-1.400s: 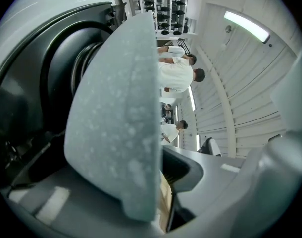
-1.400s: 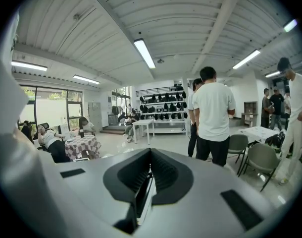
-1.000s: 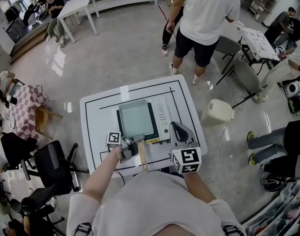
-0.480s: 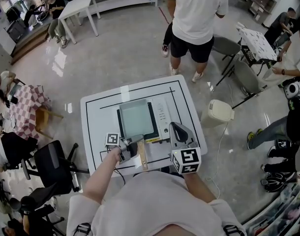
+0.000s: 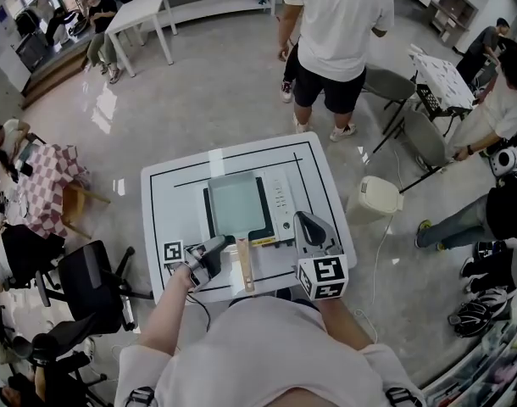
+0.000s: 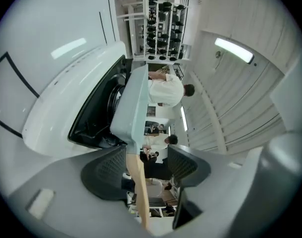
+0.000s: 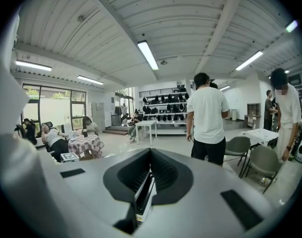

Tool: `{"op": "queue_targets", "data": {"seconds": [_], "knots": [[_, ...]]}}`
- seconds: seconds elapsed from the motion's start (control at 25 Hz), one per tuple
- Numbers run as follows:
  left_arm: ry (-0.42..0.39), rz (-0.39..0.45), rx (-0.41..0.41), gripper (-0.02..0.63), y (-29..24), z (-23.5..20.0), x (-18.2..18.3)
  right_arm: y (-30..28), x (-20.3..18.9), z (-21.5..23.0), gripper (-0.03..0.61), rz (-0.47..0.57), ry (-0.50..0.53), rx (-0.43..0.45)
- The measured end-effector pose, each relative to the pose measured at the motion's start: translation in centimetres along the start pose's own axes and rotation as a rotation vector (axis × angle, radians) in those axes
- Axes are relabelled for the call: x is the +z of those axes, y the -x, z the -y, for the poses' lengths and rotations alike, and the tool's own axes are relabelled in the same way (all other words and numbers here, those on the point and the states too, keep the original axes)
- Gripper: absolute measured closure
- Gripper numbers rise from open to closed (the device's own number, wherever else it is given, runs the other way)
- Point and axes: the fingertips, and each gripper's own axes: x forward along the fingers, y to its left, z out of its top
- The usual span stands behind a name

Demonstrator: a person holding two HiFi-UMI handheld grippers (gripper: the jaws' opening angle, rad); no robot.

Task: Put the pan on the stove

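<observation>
On the stove [image 5: 280, 203], at the middle of the white table [image 5: 169, 195], the pale square pan [image 5: 235, 203] sits flat over the cooking area. The stove's control strip [image 5: 280, 195] shows along the pan's right side. The pan's wooden handle [image 5: 242, 266] sticks out past the stove's near edge, toward you. Your left tongs [image 5: 213, 249] hover just off the stove's near left corner, beside that handle. Their own view shows them spread apart, with the handle running through the gap and clear of the right-hand pad, so nothing is clamped. Whether the handle touches the other pad is not clear. Your right tongs [image 5: 301, 219] sit by the stove's near right corner, pressed together with nothing between them. Beyond the stove's far side, off the table, a person [image 5: 336, 24] in a white shirt stands on the floor.
</observation>
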Motion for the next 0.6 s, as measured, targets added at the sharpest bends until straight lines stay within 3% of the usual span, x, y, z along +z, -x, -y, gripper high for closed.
{"op": "queue_targets", "data": {"seconds": [0.2,0.32,0.48,0.6], "knots": [[-0.054,0.144,-0.065,0.371,2.5,3.4,1.3,0.1,0.4,-0.5,0.569,0.014,0.001,0.012],[-0.143,0.196,-0.096,0.442,3.3,6.1,1.4,0.1,0.6,-0.7,0.569,0.018,0.001,0.016],[-0.353,0.276,-0.037,0.603,3.7,9.4,1.5,0.4,0.7,-0.9,0.569,0.027,-0.002,0.017],[-0.551,0.340,0.047,0.604,3.8,11.3,2.1,0.5,0.9,-0.8,0.569,0.037,-0.005,0.017]]}}
